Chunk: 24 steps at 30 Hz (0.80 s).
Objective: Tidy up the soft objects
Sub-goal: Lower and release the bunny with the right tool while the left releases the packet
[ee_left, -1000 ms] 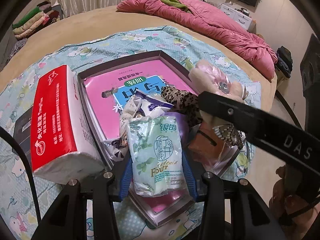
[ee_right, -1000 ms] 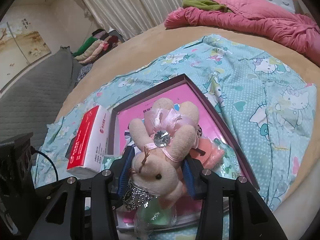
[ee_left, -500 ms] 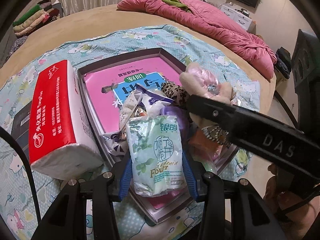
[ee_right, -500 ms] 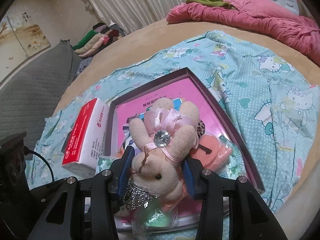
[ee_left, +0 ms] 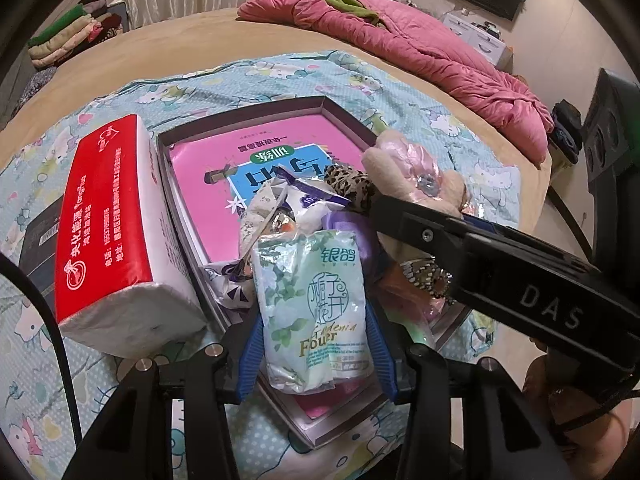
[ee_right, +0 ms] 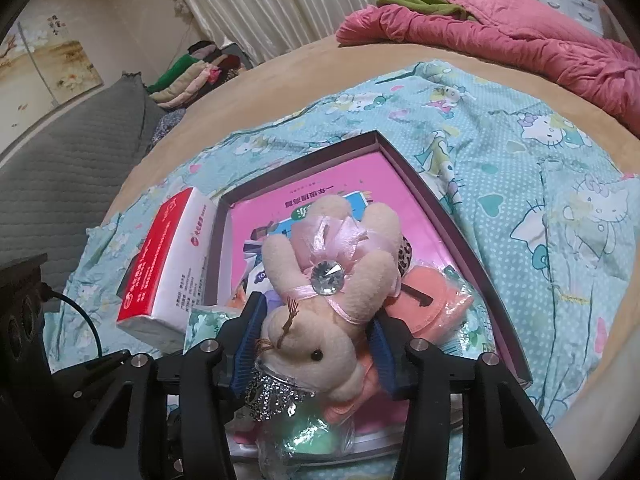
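Observation:
My left gripper [ee_left: 314,354] is shut on a pale green tissue pack [ee_left: 316,308], held over the near end of a shallow purple box [ee_left: 248,110] with a pink book inside. My right gripper [ee_right: 314,350] is shut on a beige plush bunny [ee_right: 332,276] with a pink bow and a gem, held above the same box [ee_right: 440,200]. The bunny [ee_left: 404,168] and the right gripper's black body also show in the left wrist view. Small soft items lie piled in the box's near end: a leopard-print piece [ee_left: 352,184], wrapped packs, an orange pouch [ee_right: 432,300].
A red and white tissue pack [ee_left: 108,216] lies left of the box on a Hello Kitty cloth [ee_right: 540,152] over a round tan bed. A pink quilt [ee_left: 420,48] lies at the far side. A black speaker [ee_right: 20,320] stands at the left.
Both grippers keep their hold. The right gripper with the bunny has risen a little and shifted left over the box. The left gripper has hardly moved.

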Tool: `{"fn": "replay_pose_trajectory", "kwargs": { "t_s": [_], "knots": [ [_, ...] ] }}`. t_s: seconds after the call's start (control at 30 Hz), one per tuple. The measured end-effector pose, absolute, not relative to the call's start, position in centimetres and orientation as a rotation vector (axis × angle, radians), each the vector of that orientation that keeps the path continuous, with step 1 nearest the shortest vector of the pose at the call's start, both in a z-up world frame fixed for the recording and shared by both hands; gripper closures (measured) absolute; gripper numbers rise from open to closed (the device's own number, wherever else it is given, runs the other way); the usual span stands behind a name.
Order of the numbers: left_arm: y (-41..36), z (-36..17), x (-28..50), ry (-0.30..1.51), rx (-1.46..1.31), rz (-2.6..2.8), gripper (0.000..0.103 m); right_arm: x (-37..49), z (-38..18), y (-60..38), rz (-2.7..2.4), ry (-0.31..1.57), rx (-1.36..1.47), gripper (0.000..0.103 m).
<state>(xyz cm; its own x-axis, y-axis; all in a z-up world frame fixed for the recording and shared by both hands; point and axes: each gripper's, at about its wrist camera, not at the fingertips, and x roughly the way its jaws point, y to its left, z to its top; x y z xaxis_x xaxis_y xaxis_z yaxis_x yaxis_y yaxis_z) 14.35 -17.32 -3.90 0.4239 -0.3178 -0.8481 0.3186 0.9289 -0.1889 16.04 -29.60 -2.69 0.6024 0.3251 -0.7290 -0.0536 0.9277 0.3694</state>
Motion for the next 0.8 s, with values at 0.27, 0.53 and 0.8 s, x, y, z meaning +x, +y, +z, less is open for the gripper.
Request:
{"fn": "replay_pose_trajectory", "kwargs": {
  "t_s": [0.27,0.53,0.8],
  "knots": [
    [-17.1,-3.9,14.3,1.056,-0.024,-0.404,0.054,15.7,-2.1,-29.9,0.212,0.882,0.322,0.048],
    [-16.8,-3.9,14.1,1.059,-0.033,-0.405,0.053,14.6,-0.7,-31.1,0.191,0.827,0.342,0.045],
    [-16.7,-3.7,13.5,1.051,-0.025,-0.404,0.040,13.6,0.2,-31.6,0.178,0.803,0.354,0.039]
  ]
}}
